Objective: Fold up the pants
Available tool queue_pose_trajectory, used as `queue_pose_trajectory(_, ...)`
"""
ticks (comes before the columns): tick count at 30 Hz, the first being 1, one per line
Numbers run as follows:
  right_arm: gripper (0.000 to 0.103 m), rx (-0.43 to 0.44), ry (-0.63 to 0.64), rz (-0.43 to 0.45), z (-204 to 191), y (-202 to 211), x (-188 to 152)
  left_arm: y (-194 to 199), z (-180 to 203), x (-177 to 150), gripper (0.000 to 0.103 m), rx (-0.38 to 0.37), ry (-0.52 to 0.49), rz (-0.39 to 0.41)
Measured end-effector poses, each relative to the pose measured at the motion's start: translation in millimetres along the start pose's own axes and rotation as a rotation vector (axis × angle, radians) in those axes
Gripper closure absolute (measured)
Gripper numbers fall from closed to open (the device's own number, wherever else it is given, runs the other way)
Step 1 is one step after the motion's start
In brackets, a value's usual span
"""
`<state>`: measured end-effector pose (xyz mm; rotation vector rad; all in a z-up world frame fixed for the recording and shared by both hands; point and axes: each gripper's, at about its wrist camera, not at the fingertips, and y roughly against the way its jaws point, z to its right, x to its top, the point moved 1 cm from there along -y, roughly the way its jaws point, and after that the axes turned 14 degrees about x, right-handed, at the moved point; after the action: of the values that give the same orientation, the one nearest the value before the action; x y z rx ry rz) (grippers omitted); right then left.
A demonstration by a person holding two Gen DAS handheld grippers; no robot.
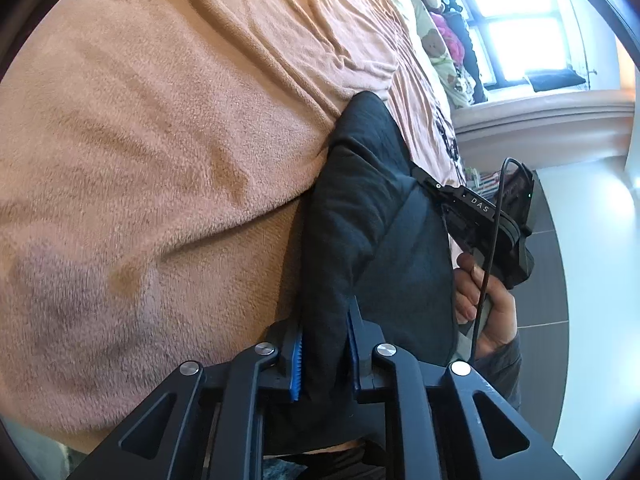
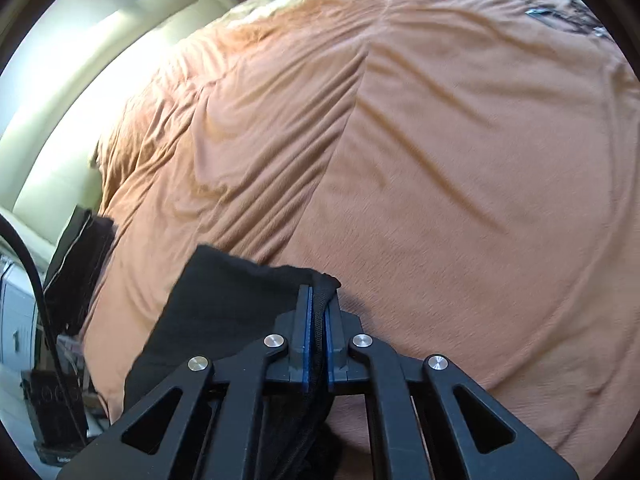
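Pants: the black pants (image 1: 360, 216) hang and lie at the near edge of the bed, partly on the orange blanket (image 1: 160, 140).
Left gripper: the left gripper (image 1: 324, 348) is clamped on a thick fold of the pants; the blue pads (image 1: 295, 368) press on the cloth from both sides.
Right gripper: the right gripper (image 2: 317, 320) is closed tight on a thin edge of the pants (image 2: 224, 300), which looks like a seam or a zip line; the cloth comes out above the fingertips.
Key relation: the pants stretch between the two grippers, so the long axis goes from one hand to the other along the bed edge. In the left view the right gripper (image 1: 430, 186) holds the far end, with the hand (image 1: 484, 304) below it.
Nearer hand: both already hold; neither needs to reach.
Free side: the blanket is wide and bare in front of both grippers, only wrinkled.
Around: soft toys (image 1: 434, 40) and a window (image 1: 516, 20) are well apart.
In the way: I think nothing blocks the laying down; the wrinkles may catch the cloth.
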<state>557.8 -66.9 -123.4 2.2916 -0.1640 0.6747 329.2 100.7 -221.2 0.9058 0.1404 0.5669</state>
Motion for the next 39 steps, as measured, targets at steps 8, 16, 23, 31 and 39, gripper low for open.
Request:
queue_pose_trajectory(8,0.100,0.028,-0.026,-0.002,-1.9,-0.7,-6.6,6.4,-3.3,-4.3,0.082,0.005,-0.009,-0.026)
queue_pose_trajectory(16,0.038,0.102,-0.036,0.025,-2.3,35.9,-13.7,23.6,1.1,14.7,0.056,0.025,-0.023,0.028)
queue_pose_trajectory(23,0.038,0.185,-0.108,-0.013,10.6,51.0,-40.8,12.6,13.2,35.2,0.056,0.029,-0.048,0.028)
queue_pose_trajectory(31,0.038,0.277,-0.216,-0.038,30.5,55.6,-56.2,-1.7,24.7,58.7,0.056,0.029,-0.061,0.021)
queue_pose_trajectory(39,0.038,0.301,-0.281,-0.074,47.9,48.1,-67.6,-19.0,37.4,82.2,0.056,0.036,-0.089,0.004)
